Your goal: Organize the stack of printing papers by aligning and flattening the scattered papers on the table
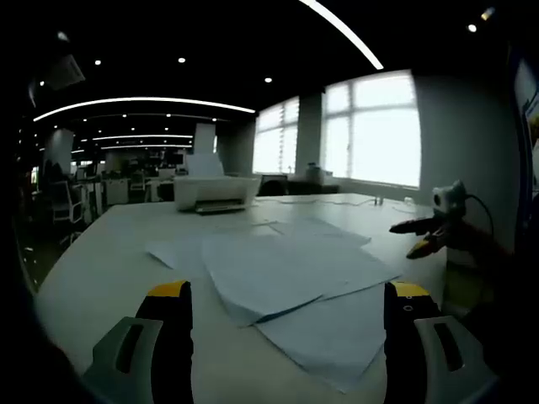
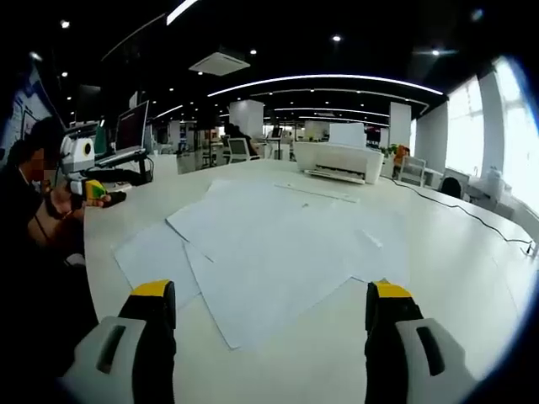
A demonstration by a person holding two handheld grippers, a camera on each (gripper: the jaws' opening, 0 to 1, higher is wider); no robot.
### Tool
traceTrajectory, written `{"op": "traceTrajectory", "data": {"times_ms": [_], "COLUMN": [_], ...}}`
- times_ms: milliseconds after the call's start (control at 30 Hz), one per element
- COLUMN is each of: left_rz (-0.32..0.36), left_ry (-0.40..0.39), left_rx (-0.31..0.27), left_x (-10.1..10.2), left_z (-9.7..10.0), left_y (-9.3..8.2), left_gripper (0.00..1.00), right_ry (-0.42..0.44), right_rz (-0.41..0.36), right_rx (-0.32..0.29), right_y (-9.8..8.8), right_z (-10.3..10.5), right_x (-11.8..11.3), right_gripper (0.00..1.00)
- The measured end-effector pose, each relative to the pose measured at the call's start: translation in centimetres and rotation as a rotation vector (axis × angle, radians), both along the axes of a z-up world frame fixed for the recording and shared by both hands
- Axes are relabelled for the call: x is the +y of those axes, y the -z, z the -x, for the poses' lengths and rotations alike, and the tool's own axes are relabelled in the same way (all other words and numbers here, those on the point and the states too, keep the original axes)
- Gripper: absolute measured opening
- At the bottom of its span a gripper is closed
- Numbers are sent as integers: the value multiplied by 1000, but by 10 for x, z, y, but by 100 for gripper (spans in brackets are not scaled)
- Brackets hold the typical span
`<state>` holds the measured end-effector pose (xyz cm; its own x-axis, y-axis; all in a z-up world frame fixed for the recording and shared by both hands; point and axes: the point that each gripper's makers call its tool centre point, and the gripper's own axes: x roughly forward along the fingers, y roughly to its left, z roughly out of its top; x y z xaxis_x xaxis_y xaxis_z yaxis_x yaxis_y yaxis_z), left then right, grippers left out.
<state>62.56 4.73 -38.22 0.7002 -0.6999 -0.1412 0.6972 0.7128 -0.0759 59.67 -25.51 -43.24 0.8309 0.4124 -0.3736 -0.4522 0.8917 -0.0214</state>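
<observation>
Both wide open, holding nothing: left hand-held gripper [image 1: 286,316], right hand-held gripper [image 2: 268,316]. At twelve o'clock ahead, thin white printing papers [image 2: 269,244] lie fanned, overlapping on the pale round surface [image 2: 455,252]; white printer [image 2: 337,160] beyond. Aligning, I judge, not yet begun.

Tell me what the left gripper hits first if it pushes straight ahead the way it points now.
Most likely the scattered papers: the left gripper sits open and low over the table, with the nearest sheets lying just ahead between its jaws. The printer stands well beyond them. Depth is hard to judge in this view.
</observation>
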Motion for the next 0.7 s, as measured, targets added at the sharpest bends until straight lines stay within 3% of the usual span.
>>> {"op": "traceTrajectory", "data": {"times_ms": [700], "left_rz": [-1], "left_ry": [6], "left_rx": [2], "left_x": [-2], "left_z": [1], "left_y": [1], "left_gripper": [97], "right_ry": [-7], "right_rz": [16], "right_rx": [-2], "right_y": [0], "right_z": [-1], "right_x": [3], "right_gripper": [89]}}
